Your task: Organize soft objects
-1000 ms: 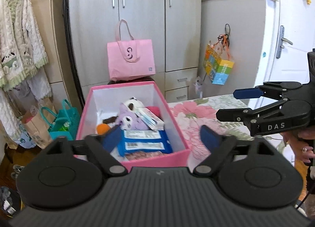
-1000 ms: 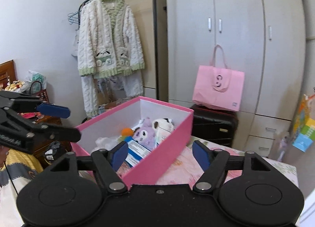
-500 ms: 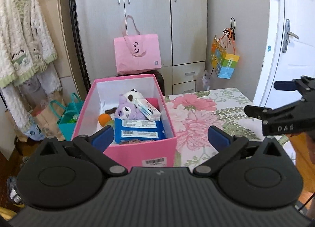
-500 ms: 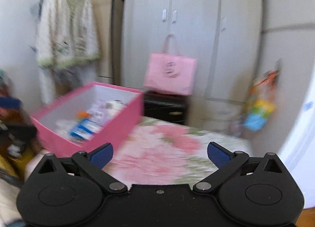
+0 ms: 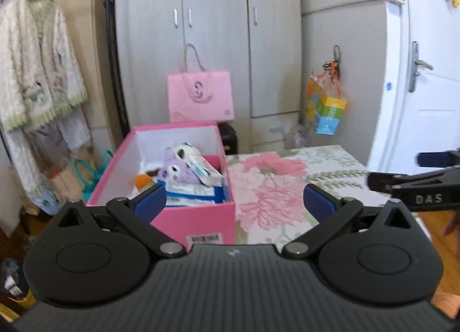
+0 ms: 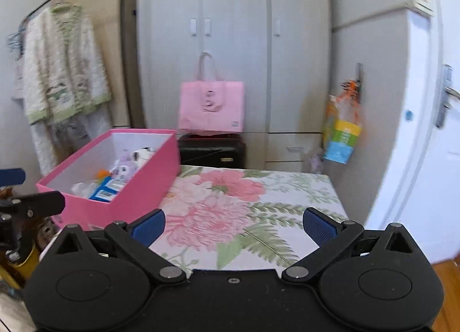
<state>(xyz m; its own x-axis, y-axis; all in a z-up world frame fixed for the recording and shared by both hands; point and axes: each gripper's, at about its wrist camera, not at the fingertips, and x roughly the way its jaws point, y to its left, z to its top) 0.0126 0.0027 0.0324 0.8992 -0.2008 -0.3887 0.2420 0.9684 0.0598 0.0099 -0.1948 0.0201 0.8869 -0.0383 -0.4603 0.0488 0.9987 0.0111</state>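
A pink box [image 5: 198,221] with a white inside holds a purple plush toy [image 5: 175,172], an orange ball [image 5: 143,181] and blue packets [image 5: 198,195]. The counter [image 6: 258,208] wears a pink-flower, green-leaf cloth. Behind stand a pink bag [image 6: 211,107] and grey wardrobe [image 6: 235,30]. A cream cardigan [image 6: 63,64] has green trim.
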